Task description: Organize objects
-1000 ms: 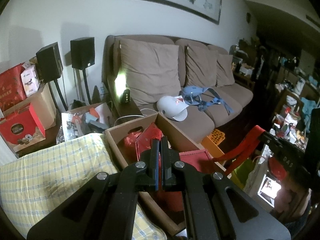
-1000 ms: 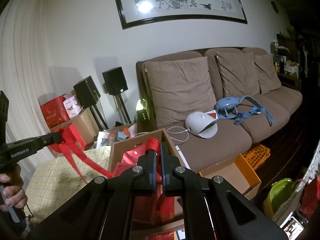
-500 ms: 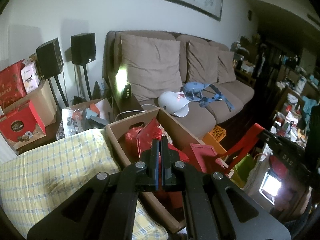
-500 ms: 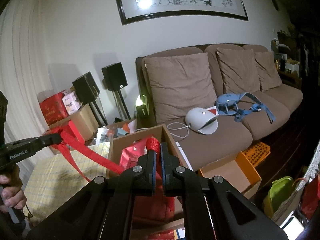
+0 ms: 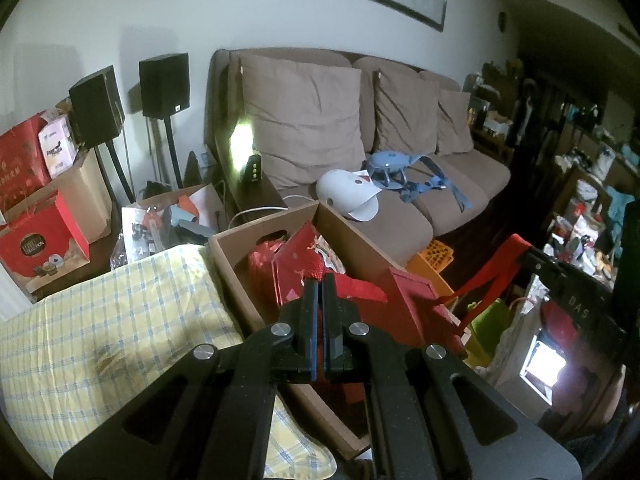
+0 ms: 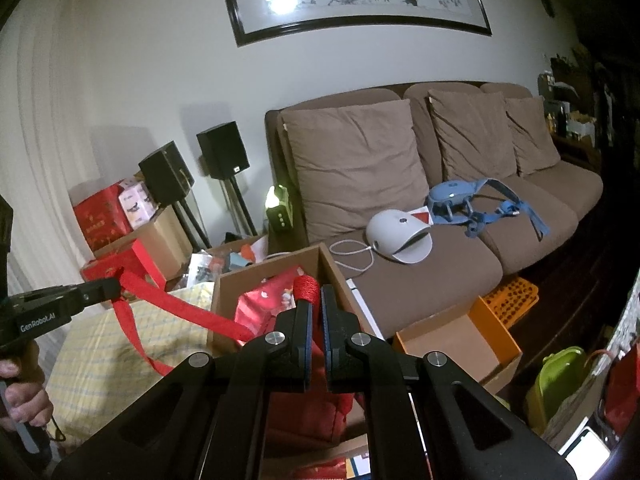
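A red gift bag (image 5: 404, 304) with red ribbon handles hangs over an open cardboard box (image 5: 240, 280) that holds other red packets. My left gripper (image 5: 319, 280) is shut on a red ribbon; the right wrist view shows it at the far left (image 6: 114, 286), with the ribbon (image 6: 180, 304) running down to the bag (image 6: 304, 412). My right gripper (image 6: 316, 294) is shut too, a red corded knob (image 6: 306, 286) at its tips. In the left wrist view its tip (image 5: 524, 250) pinches the other ribbon (image 5: 488, 276). A hand (image 6: 16, 396) holds the left gripper's grip.
The box stands beside a yellow checked cloth (image 5: 100, 320). Behind is a brown sofa (image 6: 440, 264) with a white dome device (image 6: 396, 232) and a blue harness (image 6: 460, 200). An orange box (image 6: 452, 344), a green bag (image 6: 560, 380), speakers (image 5: 164, 84) and red cartons (image 5: 36, 244) crowd the floor.
The ribbon from the left gripper runs a little straighter toward the bag. Both grippers stay shut and have hardly moved.
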### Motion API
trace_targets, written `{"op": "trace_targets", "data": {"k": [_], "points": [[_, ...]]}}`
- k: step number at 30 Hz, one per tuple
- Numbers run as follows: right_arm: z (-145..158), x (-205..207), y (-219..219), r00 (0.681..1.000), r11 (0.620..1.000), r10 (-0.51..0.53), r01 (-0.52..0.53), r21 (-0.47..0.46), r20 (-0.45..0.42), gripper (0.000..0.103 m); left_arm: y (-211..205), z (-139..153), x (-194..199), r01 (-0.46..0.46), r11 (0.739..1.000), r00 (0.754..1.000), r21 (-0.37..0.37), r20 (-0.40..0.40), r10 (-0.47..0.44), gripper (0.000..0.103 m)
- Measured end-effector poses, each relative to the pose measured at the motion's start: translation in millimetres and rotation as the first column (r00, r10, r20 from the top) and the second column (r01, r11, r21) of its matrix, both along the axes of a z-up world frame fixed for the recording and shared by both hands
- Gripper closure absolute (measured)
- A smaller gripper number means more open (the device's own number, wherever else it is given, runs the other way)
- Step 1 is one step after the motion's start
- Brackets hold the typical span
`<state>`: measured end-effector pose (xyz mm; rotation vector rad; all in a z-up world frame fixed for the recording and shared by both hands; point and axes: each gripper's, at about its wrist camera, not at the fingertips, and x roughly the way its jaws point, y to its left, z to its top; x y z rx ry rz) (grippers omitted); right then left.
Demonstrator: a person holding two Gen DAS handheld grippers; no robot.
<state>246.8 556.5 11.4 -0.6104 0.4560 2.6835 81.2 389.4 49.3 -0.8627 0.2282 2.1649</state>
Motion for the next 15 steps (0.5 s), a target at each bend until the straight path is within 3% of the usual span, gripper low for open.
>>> {"op": "trace_targets", "data": {"k": [15], "points": [[-10,-5,10,0.999,0.999,-0.023,0.023,-0.022,0.035,0.099,13,-21,3,0.031,0.999,0.999,-0.039,0.035,-0.029,0.101]]}}
